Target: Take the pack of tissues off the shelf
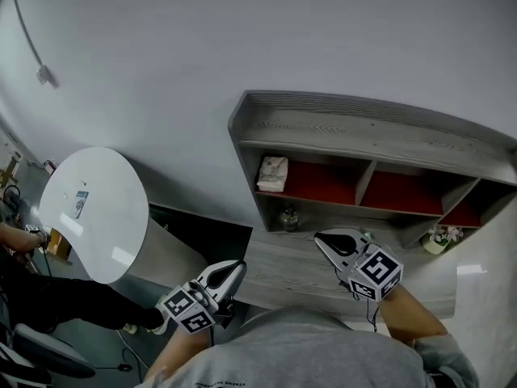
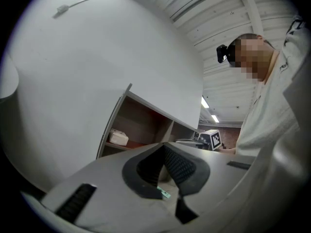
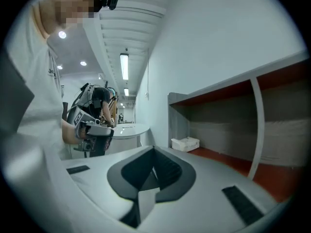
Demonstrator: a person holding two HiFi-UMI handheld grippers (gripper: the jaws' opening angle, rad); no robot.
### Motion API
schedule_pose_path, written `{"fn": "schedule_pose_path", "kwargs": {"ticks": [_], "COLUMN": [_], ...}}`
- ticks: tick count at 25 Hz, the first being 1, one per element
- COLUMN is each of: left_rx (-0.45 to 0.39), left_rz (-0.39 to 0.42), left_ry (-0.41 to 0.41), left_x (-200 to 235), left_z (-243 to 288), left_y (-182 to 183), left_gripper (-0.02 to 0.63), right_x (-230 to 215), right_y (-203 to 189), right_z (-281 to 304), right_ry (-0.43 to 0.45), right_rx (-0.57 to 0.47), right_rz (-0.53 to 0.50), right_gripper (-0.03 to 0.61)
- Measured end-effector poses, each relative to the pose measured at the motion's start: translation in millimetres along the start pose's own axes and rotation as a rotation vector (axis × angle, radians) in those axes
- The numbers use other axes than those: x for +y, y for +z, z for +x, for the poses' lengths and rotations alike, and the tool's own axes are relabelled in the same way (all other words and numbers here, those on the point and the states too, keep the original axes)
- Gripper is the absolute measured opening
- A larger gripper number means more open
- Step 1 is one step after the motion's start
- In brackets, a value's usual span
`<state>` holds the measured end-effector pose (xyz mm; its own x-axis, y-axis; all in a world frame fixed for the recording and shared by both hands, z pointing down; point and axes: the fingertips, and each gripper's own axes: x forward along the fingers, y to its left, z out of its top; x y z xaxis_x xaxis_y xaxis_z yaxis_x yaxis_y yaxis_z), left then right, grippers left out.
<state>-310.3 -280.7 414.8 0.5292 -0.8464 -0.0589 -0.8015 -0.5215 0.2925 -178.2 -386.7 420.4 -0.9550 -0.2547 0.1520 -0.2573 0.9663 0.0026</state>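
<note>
Approach step: open your closed right hand-held gripper [image 1: 325,238], then reach the pack of tissues [image 1: 272,174], left end of the shelf [image 1: 323,128].

The shelf [image 1: 355,126] stands along the back edge of the worktop [image 1: 279,267], against the wall. Its upper row has three compartments side by side; the pack of tissues [image 1: 273,174] lies in the leftmost one, at its left end. Under that compartment, a jar [image 1: 289,217] stands on the worktop. A small plant [image 1: 441,238] stands near the worktop's right edge. A round table [image 1: 95,208] stands left of the worktop. The left gripper [image 1: 236,267] is at the front left corner and the right gripper [image 1: 321,238] is mid-worktop, before the shelf.
</note>
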Motion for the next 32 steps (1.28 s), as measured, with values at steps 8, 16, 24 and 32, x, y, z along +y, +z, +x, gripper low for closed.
{"fn": "schedule_pose_path", "kwargs": {"ticks": [8, 16, 24, 32], "left_rx": [0.033, 0.052, 0.08, 0.084], "left_rz": [0.011, -0.016, -0.054, -0.077], "left_ry": [-0.019, -0.147, -0.282, -0.387], "left_x": [46.6, 105.8, 151.2, 168.4], "left_z": [34.6, 35.7, 31.1, 26.1], "left_y": [4.7, 15.1, 20.9, 24.8], "left_gripper": [0.012, 0.012, 0.012, 0.012], "right_x": [-33.1, -75.2, -92.6, -77.8], "right_y": [-0.1, -18.7, -36.8, -32.1], "right_z": [107.7, 205.4, 232.9, 226.1], "right_ry": [0.048, -0.085, -0.077, -0.13], "right_rx": [0.117, 0.353, 0.529, 0.59], "right_rz": [-0.15, -0.376, -0.378, -0.396], "right_gripper": [0.163, 0.265, 0.254, 0.14]}}
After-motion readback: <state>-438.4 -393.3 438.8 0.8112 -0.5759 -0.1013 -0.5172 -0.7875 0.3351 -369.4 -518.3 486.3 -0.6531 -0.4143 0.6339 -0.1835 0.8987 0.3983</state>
